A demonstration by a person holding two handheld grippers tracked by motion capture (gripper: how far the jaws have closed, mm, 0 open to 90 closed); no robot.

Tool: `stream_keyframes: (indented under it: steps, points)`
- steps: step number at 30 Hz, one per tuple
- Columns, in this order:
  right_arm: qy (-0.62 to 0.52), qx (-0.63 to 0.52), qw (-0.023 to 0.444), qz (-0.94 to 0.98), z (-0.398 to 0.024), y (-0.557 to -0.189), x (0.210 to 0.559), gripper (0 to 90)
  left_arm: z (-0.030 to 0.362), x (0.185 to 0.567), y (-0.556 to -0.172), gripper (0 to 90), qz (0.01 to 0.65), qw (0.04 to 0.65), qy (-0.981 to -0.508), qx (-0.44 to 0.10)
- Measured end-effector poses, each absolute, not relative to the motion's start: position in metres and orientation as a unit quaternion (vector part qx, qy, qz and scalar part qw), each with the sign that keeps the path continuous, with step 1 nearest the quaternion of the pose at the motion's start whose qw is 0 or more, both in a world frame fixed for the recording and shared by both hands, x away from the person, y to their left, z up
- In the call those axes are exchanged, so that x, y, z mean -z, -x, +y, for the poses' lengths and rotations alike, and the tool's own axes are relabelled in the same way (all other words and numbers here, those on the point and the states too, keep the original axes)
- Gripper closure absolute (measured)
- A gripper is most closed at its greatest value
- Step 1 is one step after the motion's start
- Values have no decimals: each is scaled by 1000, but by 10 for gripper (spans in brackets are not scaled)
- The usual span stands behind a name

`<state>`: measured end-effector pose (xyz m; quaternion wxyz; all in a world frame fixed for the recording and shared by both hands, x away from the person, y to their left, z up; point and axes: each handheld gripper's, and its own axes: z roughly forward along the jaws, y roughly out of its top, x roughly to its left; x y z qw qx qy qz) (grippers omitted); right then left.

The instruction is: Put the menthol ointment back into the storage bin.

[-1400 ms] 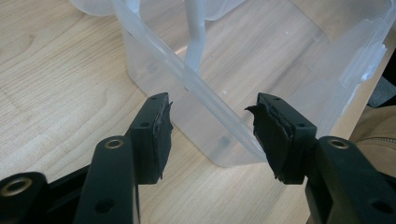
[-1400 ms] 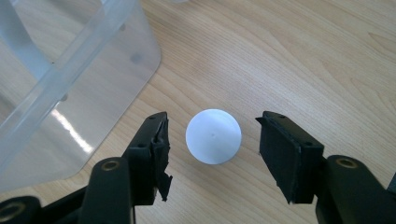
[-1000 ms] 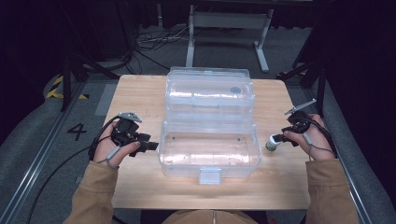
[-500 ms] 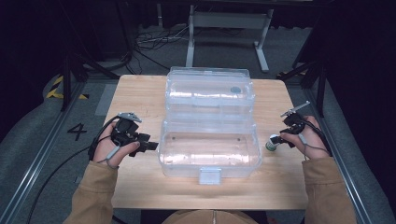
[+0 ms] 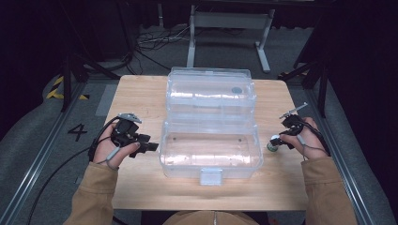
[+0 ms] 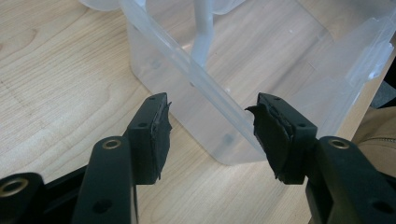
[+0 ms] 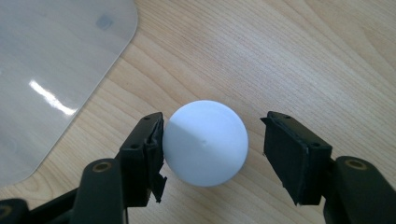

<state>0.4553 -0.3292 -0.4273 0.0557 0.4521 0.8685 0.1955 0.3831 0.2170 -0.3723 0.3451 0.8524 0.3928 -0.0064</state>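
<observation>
A clear plastic box [image 5: 210, 151] lies open in the middle of the wooden table [image 5: 141, 187], its other half [image 5: 211, 91] folded back behind it. My left gripper [image 5: 151, 146] stands open at the box's left end, its jaws either side of the box's near corner [image 6: 219, 107] without touching it. A small bottle with a white round cap [image 5: 271, 143] stands on the table right of the box. My right gripper [image 5: 281, 139] is open around that cap [image 7: 205, 142]; the left pad [image 7: 156, 140] is at its edge, the right pad [image 7: 285, 149] stands apart.
A white latch [image 5: 210, 176] sticks out from the box's front wall. A rounded corner of the clear box [image 7: 56, 70] lies just left of the cap in the right gripper view. Bare wood surrounds the box; the table's edges are near both hands.
My right gripper has come down a little over the bottle, which has stayed in place. The left gripper and the box have not moved.
</observation>
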Motion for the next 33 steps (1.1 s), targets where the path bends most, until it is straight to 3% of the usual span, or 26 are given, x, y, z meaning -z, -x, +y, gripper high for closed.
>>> stream_keyframes:
  steps: [4, 7, 33]
  points:
    - [-448, -189, 53, 872, -327, -457, 430, 416, 218, 373, -382, 457, 395, 345, -851, 6]
    - [-445, -188, 43, 874, -326, -458, 430, 499, 219, 373, -381, 454, 398, 346, -850, 4]
    - [-413, -221, 55, 882, -325, -437, 382, 504, 224, 375, -379, 446, 404, 343, -848, 1]
